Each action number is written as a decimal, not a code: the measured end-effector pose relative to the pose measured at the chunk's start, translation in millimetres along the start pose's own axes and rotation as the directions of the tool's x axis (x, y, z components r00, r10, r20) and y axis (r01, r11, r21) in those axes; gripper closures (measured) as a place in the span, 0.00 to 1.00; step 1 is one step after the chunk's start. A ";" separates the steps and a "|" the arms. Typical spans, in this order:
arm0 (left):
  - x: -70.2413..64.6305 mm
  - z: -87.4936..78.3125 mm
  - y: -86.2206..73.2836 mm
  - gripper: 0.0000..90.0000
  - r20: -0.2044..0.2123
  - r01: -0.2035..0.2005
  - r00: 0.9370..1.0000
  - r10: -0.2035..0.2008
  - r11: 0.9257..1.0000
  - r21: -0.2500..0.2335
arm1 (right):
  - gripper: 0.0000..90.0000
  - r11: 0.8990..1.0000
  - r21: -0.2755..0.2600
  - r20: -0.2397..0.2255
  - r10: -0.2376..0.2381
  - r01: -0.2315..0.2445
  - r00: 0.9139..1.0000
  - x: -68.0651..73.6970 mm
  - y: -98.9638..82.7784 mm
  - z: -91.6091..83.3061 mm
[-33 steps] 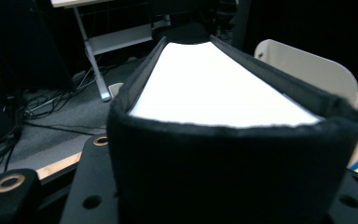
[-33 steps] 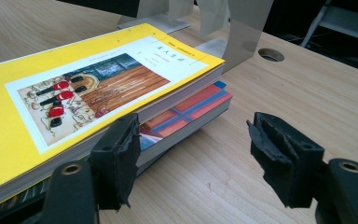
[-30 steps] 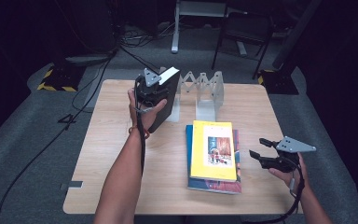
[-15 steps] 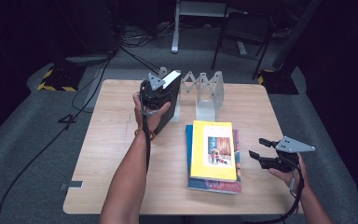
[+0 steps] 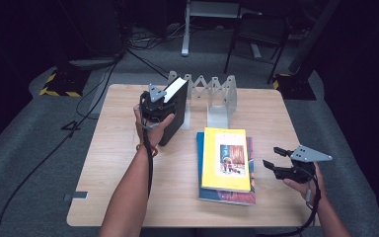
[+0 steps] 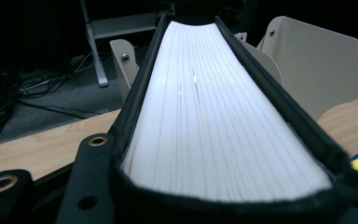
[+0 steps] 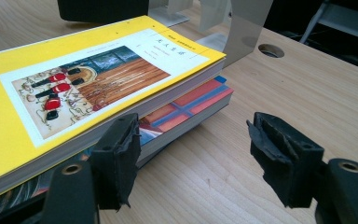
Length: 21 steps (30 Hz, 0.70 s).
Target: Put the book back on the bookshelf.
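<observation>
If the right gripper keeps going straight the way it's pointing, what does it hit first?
Probably the side of the yellow book stacked on the blue-and-red book; the open right gripper faces that stack, though its right jaw looks aimed past it.

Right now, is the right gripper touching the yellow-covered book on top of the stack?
Apart. In the right gripper view the right gripper stands open beside the yellow-covered book, bare wooden table between its jaws.

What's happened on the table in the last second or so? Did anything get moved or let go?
The left gripper has brought the black book down until it stands on the table by the folding rack. Its jaws have just been opening a little, the book between them. The right gripper waits open where it was, beside the yellow book stack.
</observation>
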<state>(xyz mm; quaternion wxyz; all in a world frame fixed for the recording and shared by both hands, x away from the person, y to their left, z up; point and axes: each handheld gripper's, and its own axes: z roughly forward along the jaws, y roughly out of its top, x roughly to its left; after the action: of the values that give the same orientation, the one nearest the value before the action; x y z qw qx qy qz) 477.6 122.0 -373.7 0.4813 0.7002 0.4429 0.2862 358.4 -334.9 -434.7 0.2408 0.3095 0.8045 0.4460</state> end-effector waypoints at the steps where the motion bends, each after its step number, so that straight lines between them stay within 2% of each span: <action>1: 0.9 -1.1 -0.9 0.54 0.002 0.002 1.000 -0.002 1.000 0.003 | 0.37 1.000 0.002 0.004 0.001 -0.001 1.000 0.0 -0.3 0.0; 4: 3.6 -4.6 -3.0 0.53 0.000 -0.001 1.000 0.001 1.000 0.015 | 0.37 1.000 0.009 0.016 0.014 -0.014 1.000 -1.8 -1.6 0.7; 8: 5.1 -8.4 -3.7 0.53 -0.001 -0.032 0.999 0.032 0.999 0.024 | 0.37 1.000 0.013 0.017 0.019 -0.019 1.000 -3.7 -3.9 1.2; 10: 2.9 -9.5 -1.7 0.52 -0.001 -0.069 0.998 0.069 0.997 0.040 | 0.38 0.999 0.021 0.019 0.036 -0.036 0.999 -6.2 -9.5 1.6; 14: -0.2 -9.3 2.6 0.51 0.003 -0.121 0.993 0.121 0.991 0.061 | 0.38 0.996 0.083 0.042 0.036 -0.039 0.998 -9.6 -28.5 2.3; 17: -0.1 -8.7 7.4 0.50 0.004 -0.116 0.993 0.116 0.991 0.068 | 0.38 0.994 0.095 0.064 0.042 -0.048 0.997 -12.5 -39.2 -0.7; 19: -0.1 -6.9 10.4 0.48 0.004 -0.113 0.994 0.113 0.991 0.077 | 0.38 0.993 0.089 0.064 0.067 -0.072 0.996 -14.8 -43.4 -2.2; 21: 0.3 -5.2 12.2 0.47 0.004 -0.116 0.993 0.116 0.989 0.088 | 0.38 0.993 0.091 0.066 0.063 -0.069 0.996 -14.8 -43.8 -2.1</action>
<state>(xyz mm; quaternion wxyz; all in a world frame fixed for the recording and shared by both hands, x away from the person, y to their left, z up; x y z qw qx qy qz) 477.6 122.7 -360.5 0.4323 0.7452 0.4138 0.2942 354.9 -364.6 -469.9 0.2364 0.3608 0.8057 0.4059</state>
